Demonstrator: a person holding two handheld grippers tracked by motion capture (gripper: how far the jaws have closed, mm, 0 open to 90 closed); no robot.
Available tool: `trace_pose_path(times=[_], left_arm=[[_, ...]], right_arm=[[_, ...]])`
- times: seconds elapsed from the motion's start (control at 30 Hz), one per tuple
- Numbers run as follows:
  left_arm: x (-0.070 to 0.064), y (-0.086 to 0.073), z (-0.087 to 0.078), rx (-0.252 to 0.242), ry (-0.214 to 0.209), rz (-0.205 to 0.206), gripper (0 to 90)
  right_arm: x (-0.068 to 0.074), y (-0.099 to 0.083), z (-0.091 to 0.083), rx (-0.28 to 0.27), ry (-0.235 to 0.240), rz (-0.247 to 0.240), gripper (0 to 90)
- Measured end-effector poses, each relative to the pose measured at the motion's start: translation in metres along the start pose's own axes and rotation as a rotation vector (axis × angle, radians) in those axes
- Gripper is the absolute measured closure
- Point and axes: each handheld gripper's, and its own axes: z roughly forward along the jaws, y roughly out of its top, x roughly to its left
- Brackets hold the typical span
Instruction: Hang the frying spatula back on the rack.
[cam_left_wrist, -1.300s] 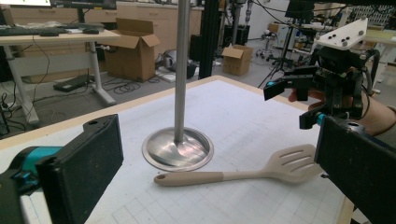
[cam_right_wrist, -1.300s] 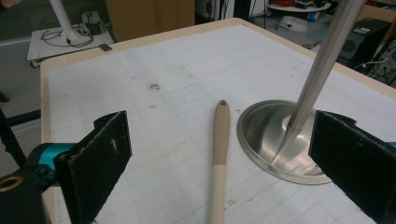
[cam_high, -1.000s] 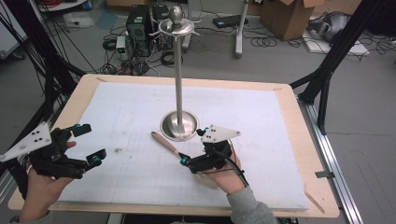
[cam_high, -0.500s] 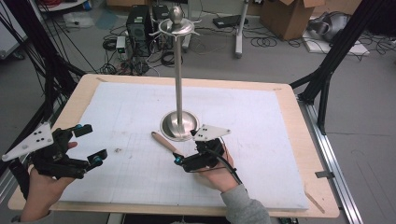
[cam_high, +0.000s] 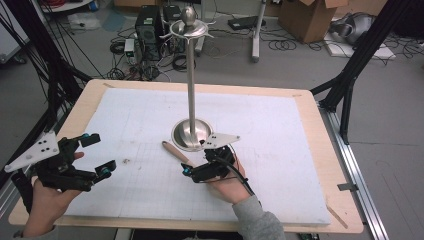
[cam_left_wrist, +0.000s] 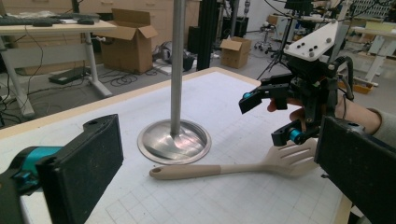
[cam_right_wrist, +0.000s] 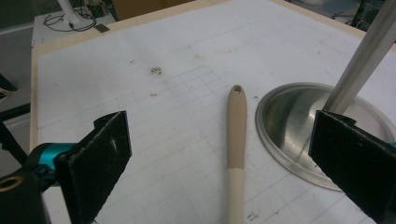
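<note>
Spatula (cam_right_wrist: 236, 140): beige, handle end a shade darker tan than the rest. Stand (cam_high: 191, 134): polished silver metal. Mat (cam_high: 280, 150): white with a faint grey grid and a few brown specks. Table (cam_high: 90, 97) rim: pale wood. Both grippers, left (cam_high: 97, 155) and right (cam_high: 197, 167): black with teal knobs, each topped by a light grey plate.

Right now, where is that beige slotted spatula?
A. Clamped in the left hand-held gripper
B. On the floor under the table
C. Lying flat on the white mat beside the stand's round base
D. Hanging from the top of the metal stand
C: the spatula lies flat on the white mat next to the stand's round base, between the open jaws of the right hand-held gripper, not yet grasped.
</note>
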Motion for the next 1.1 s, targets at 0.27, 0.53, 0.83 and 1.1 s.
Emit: trace_pose_path(times=[0.27, 0.53, 0.83, 1.1], left_arm=[[0.000, 0.000, -0.001, 0.000, 0.001, 0.002, 1.7], [0.000, 0.000, 0.001, 0.004, -0.001, 0.002, 1.7], [0.000, -0.001, 0.001, 0.007, 0.001, 0.001, 1.7], [0.000, -0.002, 0.002, 0.012, 0.000, 0.000, 1.7]], right_arm=[[-0.001, -0.001, 0.009, 0.029, 0.000, 0.006, 4.7], [-0.003, -0.002, 0.017, 0.057, -0.005, 0.019, 4.8], [-0.004, -0.004, 0.026, 0.085, -0.008, 0.025, 4.8], [-0.005, -0.008, 0.034, 0.112, -0.017, 0.042, 4.7]])
